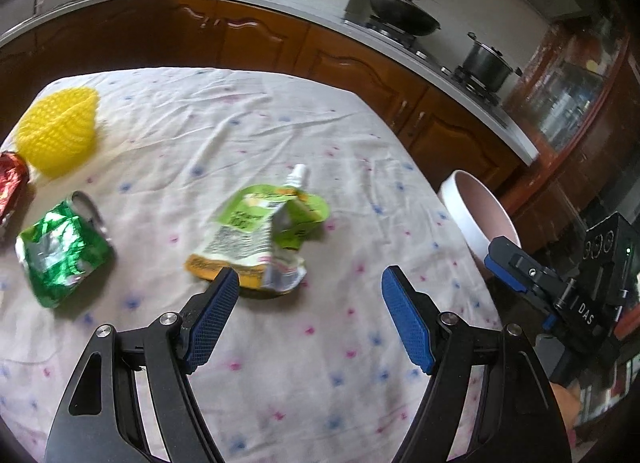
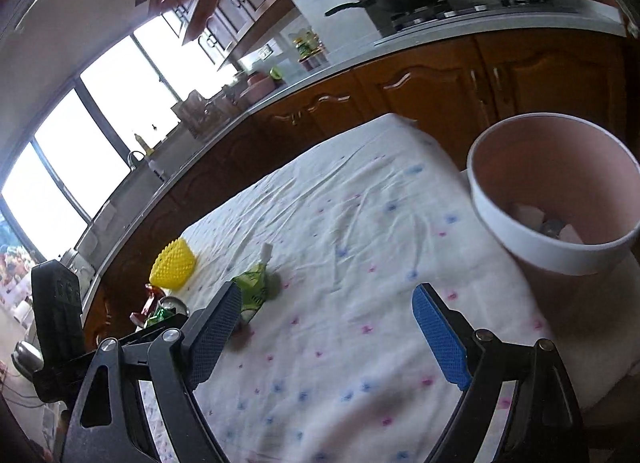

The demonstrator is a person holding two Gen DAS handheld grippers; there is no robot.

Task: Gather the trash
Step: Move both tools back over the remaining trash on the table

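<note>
A crumpled green and white spouted pouch (image 1: 260,235) lies on the flowered tablecloth (image 1: 280,363), just beyond my left gripper (image 1: 310,283), whose blue-padded jaws stand open and empty. A crushed green foil wrapper (image 1: 60,255) and a red wrapper (image 1: 10,187) lie at the left. The pink bin with a white rim (image 2: 560,199) stands off the table's right side, with a few scraps inside. My right gripper (image 2: 328,303) is open and empty over the cloth, left of the bin; the pouch (image 2: 254,287) sits by its left finger. The right gripper's body (image 1: 560,291) shows beside the bin (image 1: 476,215).
A yellow mesh basket (image 1: 60,131) sits at the table's far left. Behind the table runs a kitchen counter with wooden cabinets (image 1: 248,35), a wok (image 1: 404,11) and a pot (image 1: 486,61) on the stove. Windows (image 2: 100,127) light the sink side.
</note>
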